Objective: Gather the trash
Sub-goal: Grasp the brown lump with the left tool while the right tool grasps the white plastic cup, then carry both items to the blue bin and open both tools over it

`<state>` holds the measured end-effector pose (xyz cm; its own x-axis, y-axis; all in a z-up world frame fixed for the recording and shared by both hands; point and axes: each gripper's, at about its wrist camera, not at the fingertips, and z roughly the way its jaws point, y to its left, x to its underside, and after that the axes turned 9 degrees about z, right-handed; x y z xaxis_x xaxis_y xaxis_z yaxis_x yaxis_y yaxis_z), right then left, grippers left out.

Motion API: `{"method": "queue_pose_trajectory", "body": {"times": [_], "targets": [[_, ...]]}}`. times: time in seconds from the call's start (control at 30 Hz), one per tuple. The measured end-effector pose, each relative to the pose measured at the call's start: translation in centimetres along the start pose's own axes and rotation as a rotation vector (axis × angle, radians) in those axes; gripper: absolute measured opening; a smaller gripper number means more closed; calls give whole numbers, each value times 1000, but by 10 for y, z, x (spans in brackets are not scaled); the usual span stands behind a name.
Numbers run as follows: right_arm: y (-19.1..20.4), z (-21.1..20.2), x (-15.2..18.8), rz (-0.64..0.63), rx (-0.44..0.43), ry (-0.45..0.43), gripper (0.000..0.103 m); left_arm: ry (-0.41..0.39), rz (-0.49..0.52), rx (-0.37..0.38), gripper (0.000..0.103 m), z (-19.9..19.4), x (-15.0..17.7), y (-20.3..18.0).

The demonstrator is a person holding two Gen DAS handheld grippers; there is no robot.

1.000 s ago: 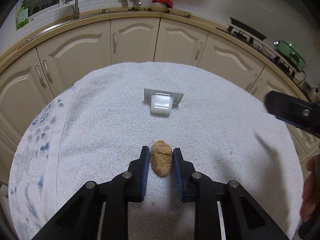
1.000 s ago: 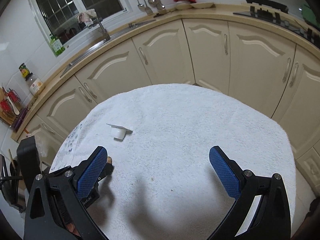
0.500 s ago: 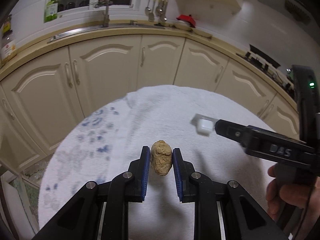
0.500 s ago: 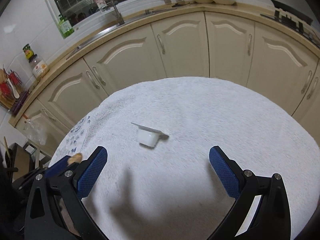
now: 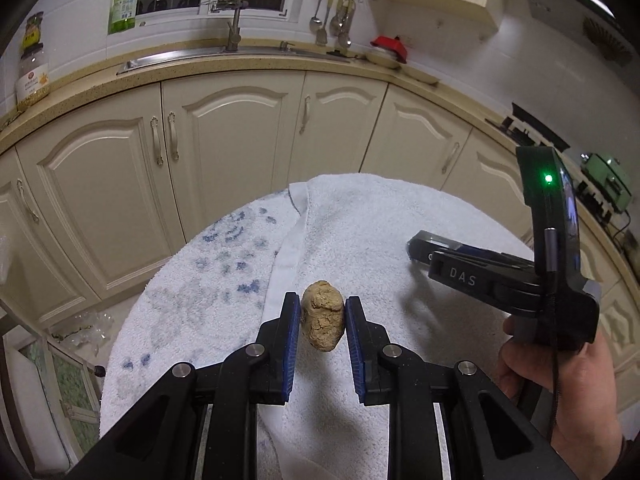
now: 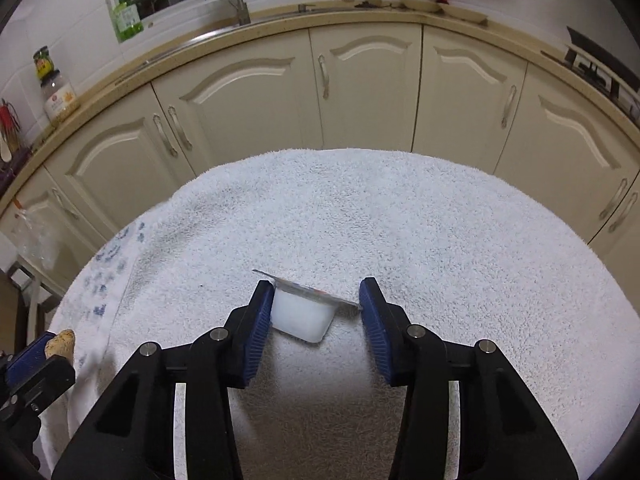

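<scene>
My left gripper (image 5: pixel 322 312) is shut on a tan crumbly lump (image 5: pixel 322 322) and holds it up above the left side of the white towel (image 5: pixel 372 216). The lump also shows at the left edge of the right wrist view (image 6: pixel 60 343). My right gripper (image 6: pixel 316 302) is open, low over the towel (image 6: pixel 440 232), with a small white plastic cup (image 6: pixel 302 316) with a peeled foil lid between its fingers. The left pad touches the cup; the right pad stands just off the lid's edge. The right gripper also shows in the left wrist view (image 5: pixel 424 250).
The towel covers a round table. Cream kitchen cabinets (image 6: pixel 360 92) curve behind it, with a sink and faucet (image 5: pixel 234 28) on the counter. Clear plastic wrapping (image 5: pixel 80 328) lies low at the left beyond the table edge.
My left gripper lifted the lump off the towel and swung left. My right gripper moved forward and down around the white cup and narrowed its opening.
</scene>
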<state>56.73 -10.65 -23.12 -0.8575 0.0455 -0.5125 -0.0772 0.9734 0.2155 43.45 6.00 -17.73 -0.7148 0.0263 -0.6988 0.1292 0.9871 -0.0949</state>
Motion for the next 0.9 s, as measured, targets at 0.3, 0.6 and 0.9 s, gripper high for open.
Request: {"method": "queue_pose_trajectory", "body": {"times": [0.3, 0.6, 0.9], "targets": [[-19, -43, 23, 27, -53, -17, 45, -42, 10, 11, 19, -54, 29, -14], [-43, -120, 49, 57, -64, -98, 45, -99, 56, 42, 19, -102, 46, -49], [-78, -205, 79, 113, -75, -215, 45, -174, 140, 85, 19, -160, 68, -101]]}}
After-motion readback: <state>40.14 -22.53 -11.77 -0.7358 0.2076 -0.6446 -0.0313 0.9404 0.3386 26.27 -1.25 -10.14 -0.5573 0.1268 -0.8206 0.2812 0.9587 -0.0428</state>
